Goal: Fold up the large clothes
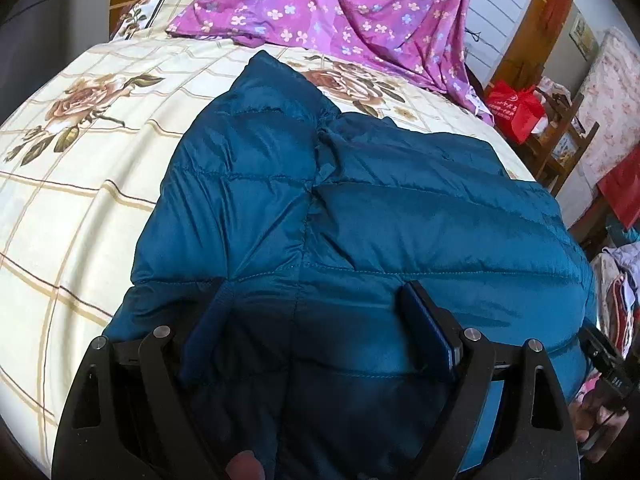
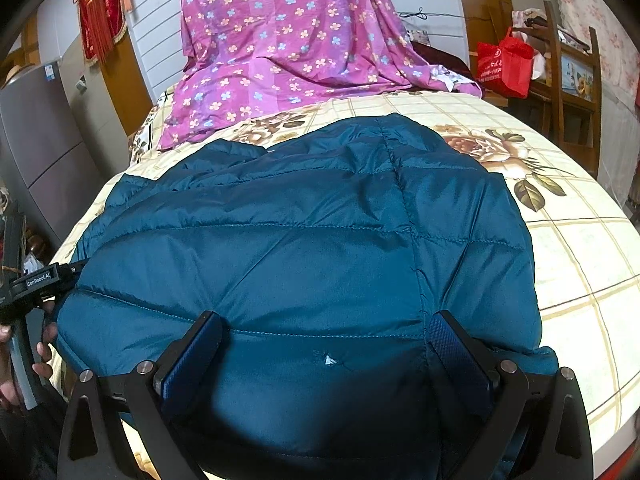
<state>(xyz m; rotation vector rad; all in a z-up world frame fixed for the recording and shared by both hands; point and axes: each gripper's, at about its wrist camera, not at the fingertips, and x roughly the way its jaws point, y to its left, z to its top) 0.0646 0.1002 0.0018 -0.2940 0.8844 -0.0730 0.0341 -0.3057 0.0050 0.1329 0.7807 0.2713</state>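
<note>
Lying flat across a cream bedspread (image 1: 80, 184) with a rose print, a teal quilted jacket (image 1: 328, 200) is partly folded, its long axis running from the near edge of the bed toward the far end, one corner pointing away. Beyond the jacket a purple flowered cloth (image 2: 280, 40) drapes down onto the bed. A red bag (image 2: 505, 65) sits past the jacket's far right. Both the left gripper (image 1: 316, 320) and right gripper (image 2: 328, 344) hover over the jacket's near edge, jaws spread wide, clamping nothing.
</note>
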